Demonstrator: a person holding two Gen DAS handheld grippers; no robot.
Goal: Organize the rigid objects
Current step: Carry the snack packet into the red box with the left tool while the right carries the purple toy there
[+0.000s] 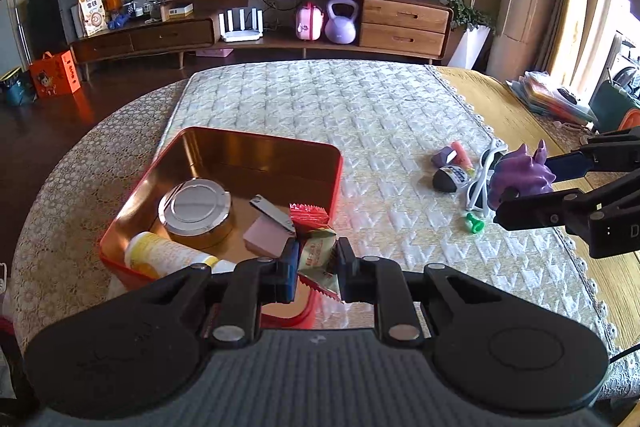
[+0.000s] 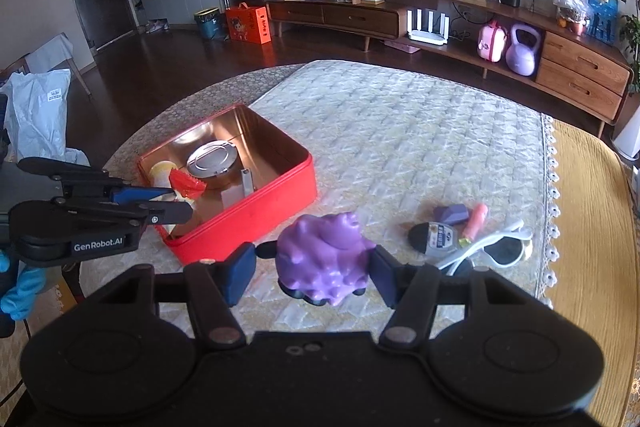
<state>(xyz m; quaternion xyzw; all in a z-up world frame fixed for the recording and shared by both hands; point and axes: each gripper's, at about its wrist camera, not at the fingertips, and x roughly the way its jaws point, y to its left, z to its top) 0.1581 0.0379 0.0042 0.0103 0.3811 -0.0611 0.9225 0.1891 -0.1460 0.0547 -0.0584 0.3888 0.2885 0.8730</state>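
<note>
A red tin box (image 1: pixel 336 163) (image 2: pixel 280 195) sits on the quilted table mat. It holds a round silver tin (image 1: pixel 196 207), a nail clipper (image 1: pixel 272 213), a pink block (image 1: pixel 266 239) and a yellow-capped bottle (image 1: pixel 160 251). My left gripper (image 1: pixel 316 267) (image 2: pixel 176 203) is shut on a red-edged snack packet (image 1: pixel 318 251) over the box's near corner. My right gripper (image 2: pixel 312 275) (image 1: pixel 516 187) stands around a purple spiky toy figure (image 2: pixel 324 259) (image 1: pixel 520 175); its left pad stands apart from the toy, the right pad is close to it.
To the right on the mat lie white sunglasses (image 2: pixel 500 247), a black-tipped tube (image 2: pixel 432 237), a purple block (image 2: pixel 452 213), an orange tube (image 2: pixel 476 219) and a small green piece (image 1: pixel 475 223). A lace mat edge (image 2: pixel 552 187) borders the yellow table surface.
</note>
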